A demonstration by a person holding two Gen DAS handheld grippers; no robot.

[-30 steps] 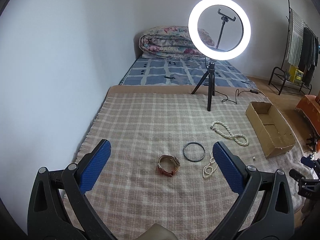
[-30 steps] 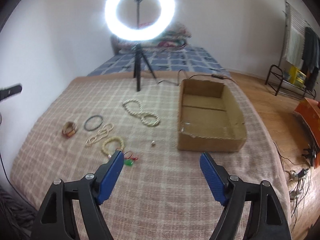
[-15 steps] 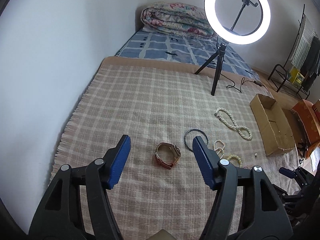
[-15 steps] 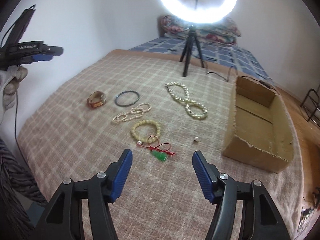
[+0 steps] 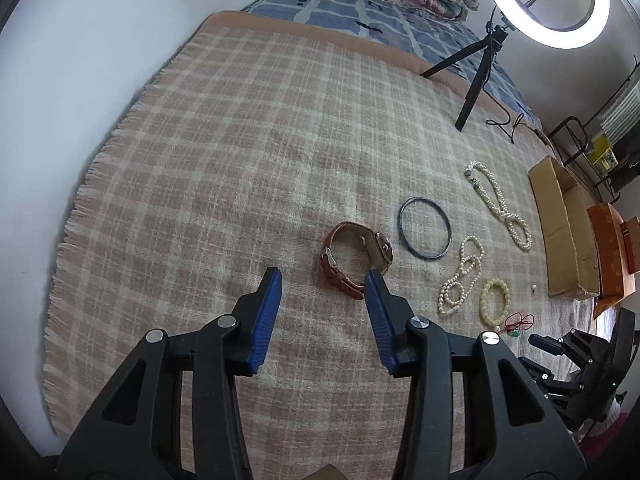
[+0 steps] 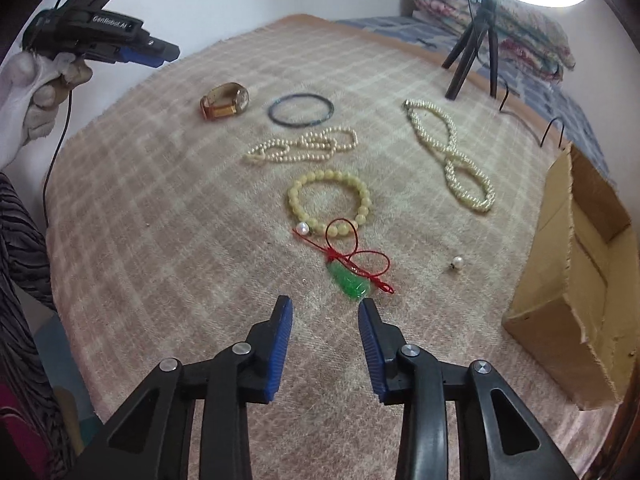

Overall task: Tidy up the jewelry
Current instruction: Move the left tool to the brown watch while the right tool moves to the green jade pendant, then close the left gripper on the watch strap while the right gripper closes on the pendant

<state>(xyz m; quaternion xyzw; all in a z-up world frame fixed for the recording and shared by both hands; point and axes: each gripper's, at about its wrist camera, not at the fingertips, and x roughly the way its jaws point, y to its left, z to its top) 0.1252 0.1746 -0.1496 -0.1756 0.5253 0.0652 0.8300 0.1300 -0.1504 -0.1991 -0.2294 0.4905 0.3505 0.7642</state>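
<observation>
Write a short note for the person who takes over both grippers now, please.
Left gripper: open, holds nothing, jaws just been closing, near the brown watch.
Right gripper: open, holds nothing, jaws just been closing, near the green pendant.
On the blanket: dark bangle, pearl strands, yellow bead bracelet, loose pearl.
Cardboard box: nothing seen inside.
Done: nothing. Left: all pieces.
</observation>
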